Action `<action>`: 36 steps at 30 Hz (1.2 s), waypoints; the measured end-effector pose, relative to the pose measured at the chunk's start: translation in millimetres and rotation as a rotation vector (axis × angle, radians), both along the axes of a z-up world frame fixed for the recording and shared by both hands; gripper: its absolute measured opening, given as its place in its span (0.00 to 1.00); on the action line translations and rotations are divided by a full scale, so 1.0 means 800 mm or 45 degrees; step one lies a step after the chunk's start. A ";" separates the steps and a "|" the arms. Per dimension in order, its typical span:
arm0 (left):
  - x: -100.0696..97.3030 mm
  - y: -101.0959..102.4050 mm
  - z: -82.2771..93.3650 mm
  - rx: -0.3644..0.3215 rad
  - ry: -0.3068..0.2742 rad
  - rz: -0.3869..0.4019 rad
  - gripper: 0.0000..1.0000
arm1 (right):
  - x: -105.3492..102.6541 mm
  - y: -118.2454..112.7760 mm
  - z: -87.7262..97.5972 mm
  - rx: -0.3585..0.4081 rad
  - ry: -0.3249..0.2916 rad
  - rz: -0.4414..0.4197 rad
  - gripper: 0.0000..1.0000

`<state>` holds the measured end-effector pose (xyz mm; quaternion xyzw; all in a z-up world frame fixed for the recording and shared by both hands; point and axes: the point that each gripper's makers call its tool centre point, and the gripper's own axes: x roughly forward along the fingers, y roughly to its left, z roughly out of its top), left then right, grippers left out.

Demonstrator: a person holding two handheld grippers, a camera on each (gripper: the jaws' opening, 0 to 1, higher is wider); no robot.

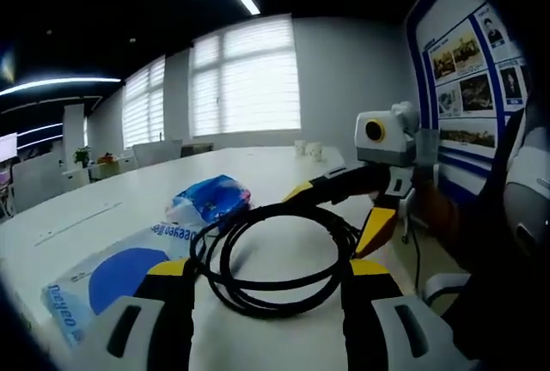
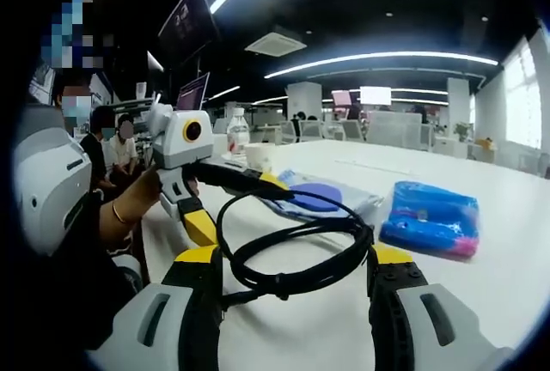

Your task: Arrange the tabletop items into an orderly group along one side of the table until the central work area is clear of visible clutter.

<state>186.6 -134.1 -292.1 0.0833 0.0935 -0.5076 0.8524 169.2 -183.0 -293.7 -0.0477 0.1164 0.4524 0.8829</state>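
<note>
Clutter not yet grouped: flat blue-and-white packet (image 1: 103,281) far left, crumpled blue pouch (image 1: 210,197) beside it, coiled black cable (image 1: 275,264) mid-tabletop (image 1: 258,161) between open left gripper (image 1: 271,302) fingers; right gripper (image 1: 365,212) fingers spread over the coil, gripping nothing. Most of the tidying left, by the look of it

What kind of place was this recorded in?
Most likely an open-plan office: a long white table, monitors with people seated nearby, strip ceiling lights, and blinds over big windows.
</note>
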 end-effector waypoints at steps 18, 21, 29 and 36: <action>0.002 -0.010 -0.026 0.053 0.057 0.007 0.63 | 0.004 -0.014 -0.029 -0.021 0.043 0.018 0.62; 0.003 -0.009 -0.027 0.040 0.075 0.011 0.62 | 0.002 -0.012 -0.024 -0.014 0.027 0.025 0.57; -0.006 -0.009 -0.043 0.123 0.065 -0.012 0.62 | 0.002 -0.014 -0.026 -0.035 0.029 0.021 0.58; -0.009 -0.012 -0.042 0.113 0.076 -0.033 0.62 | -0.001 -0.013 -0.027 -0.065 0.035 0.027 0.61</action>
